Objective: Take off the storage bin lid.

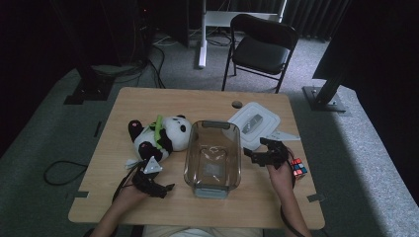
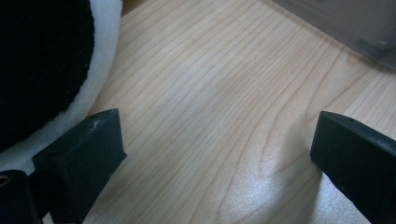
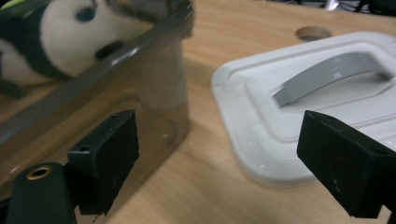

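My left hand-held gripper (image 1: pixel 159 187) was black, topped by a grey three-cornered plate, trailing a black cable. My right hand-held gripper (image 1: pixel 260 151) was black too. Forearms were bare, without sleeves.

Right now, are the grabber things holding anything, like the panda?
No, nothing is held. The left gripper is open over bare table beside the panda. The right gripper is open between the clear box and the white lid.
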